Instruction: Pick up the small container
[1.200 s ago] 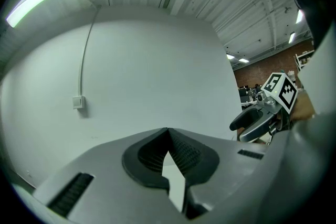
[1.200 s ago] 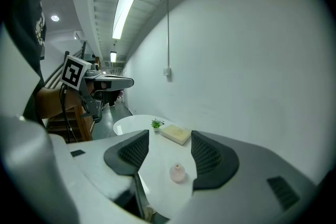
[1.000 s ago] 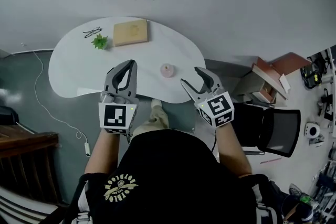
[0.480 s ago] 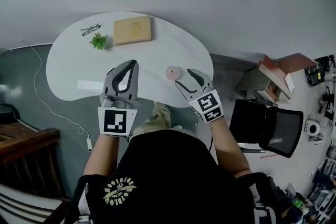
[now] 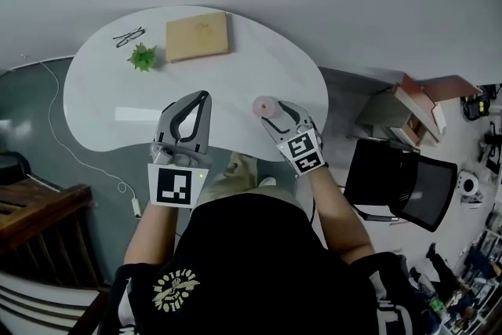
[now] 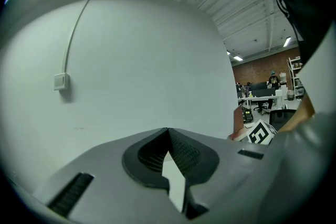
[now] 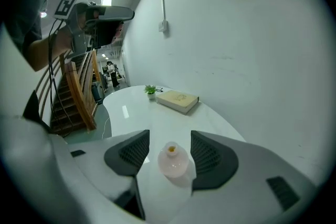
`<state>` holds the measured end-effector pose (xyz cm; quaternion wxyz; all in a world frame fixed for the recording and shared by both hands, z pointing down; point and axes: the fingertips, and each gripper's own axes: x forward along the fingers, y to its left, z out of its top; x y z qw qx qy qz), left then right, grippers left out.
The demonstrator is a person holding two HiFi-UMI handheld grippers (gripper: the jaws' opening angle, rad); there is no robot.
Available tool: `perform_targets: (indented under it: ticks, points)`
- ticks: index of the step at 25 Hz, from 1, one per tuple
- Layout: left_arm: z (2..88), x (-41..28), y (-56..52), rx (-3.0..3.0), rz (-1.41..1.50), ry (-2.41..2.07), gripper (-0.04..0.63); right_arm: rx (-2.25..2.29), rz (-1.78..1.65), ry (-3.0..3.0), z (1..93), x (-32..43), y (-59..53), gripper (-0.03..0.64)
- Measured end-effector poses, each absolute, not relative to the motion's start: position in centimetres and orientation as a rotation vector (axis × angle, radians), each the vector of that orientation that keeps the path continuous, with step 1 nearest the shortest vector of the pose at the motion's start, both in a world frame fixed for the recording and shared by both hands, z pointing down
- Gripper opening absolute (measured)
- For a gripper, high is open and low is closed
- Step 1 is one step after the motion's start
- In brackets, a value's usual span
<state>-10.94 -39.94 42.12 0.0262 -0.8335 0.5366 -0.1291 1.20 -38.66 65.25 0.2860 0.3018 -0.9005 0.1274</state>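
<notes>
A small pink vase-like container (image 7: 172, 160) stands upright on the white table (image 5: 118, 98); in the head view the container (image 5: 263, 105) is near the table's right front edge. My right gripper (image 7: 167, 153) is open, its jaws on either side of the container without touching it, and in the head view this gripper (image 5: 276, 114) sits just behind the container. My left gripper (image 5: 199, 100) is held over the table's front edge, its jaws pressed together on nothing. The left gripper view shows only its closed fingertips (image 6: 169, 136) against a bare wall.
At the table's far side lie a tan book (image 5: 198, 36), a small green plant (image 5: 142, 57) and a pair of glasses (image 5: 128, 36). A black chair (image 5: 400, 183) stands to the right. A wooden staircase (image 7: 71, 93) is at the left, and a cable (image 5: 59, 86) hangs beside the table.
My right gripper has moved forward and left over the table edge, and its open jaws now stand around the pink container. The left gripper has barely moved.
</notes>
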Motion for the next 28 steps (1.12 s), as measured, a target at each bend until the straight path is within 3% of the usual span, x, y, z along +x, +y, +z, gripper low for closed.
perform_targets:
  ticks: [28]
  points:
    - [46.7,-12.1,-43.3,-2.634,-0.48,1.655,0.008,0.772,0.237,-2.315,73.0,-1.9,-40.9,0.178]
